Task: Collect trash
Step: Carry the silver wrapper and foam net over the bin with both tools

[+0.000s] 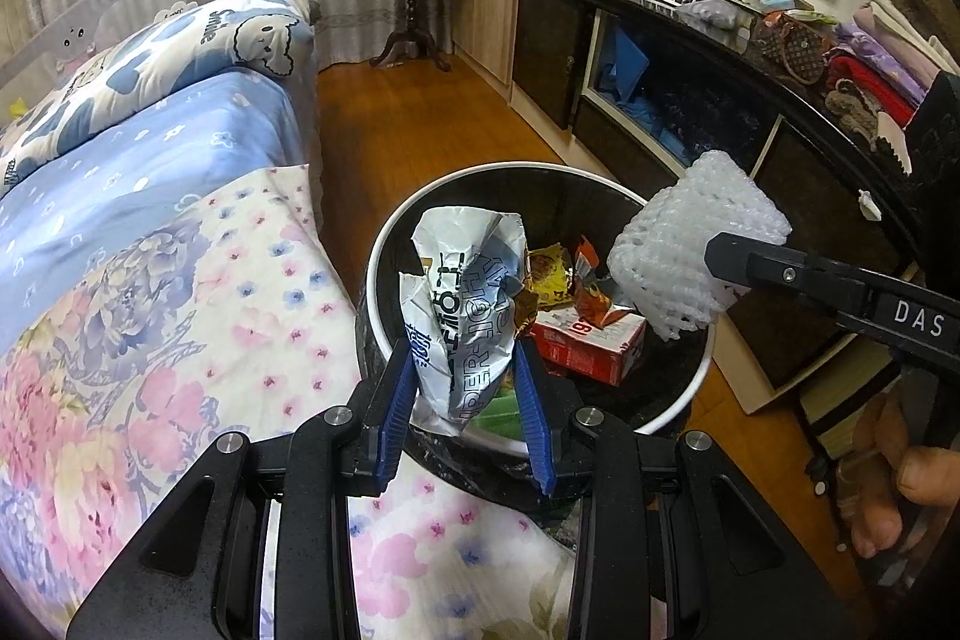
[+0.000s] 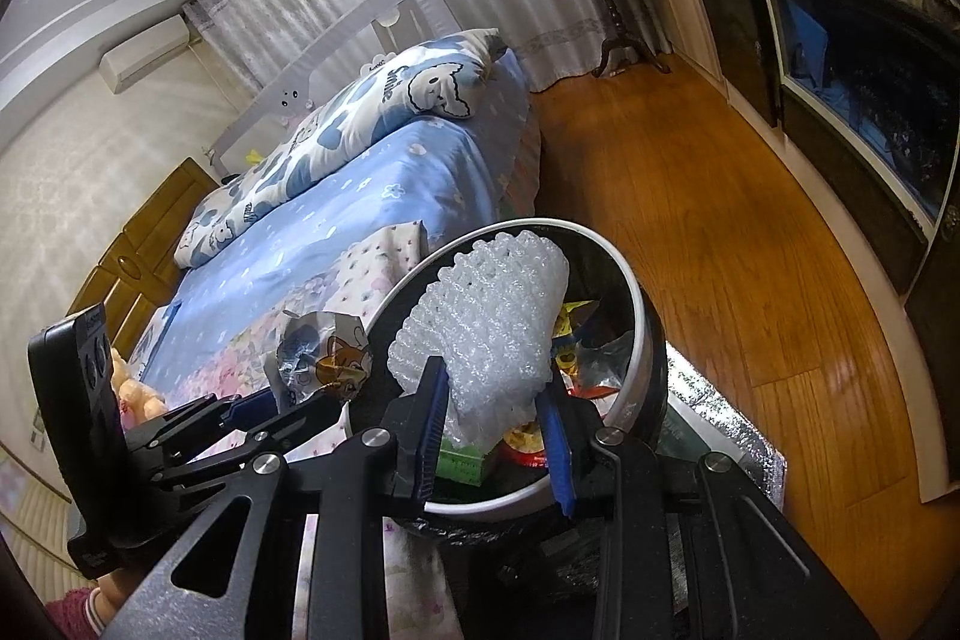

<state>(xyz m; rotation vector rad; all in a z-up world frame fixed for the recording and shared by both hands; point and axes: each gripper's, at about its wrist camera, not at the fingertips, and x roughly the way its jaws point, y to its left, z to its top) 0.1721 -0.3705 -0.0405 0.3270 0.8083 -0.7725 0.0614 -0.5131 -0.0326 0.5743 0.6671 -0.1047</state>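
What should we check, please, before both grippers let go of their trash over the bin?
1. Left gripper clamped on the wrapper: ok.
2. Right gripper clamped on the foam net: ok.
3. Wrapper over the bin opening: ok, it hangs inside the rim line near the bed side.
4. Foam net over the opening: cannot tell; from the left wrist view it sits at the rim's edge.
5. Room in the bin: ok, the carton and other trash lie well below the rim.
6. Grippers clear of each other: ok, apart.
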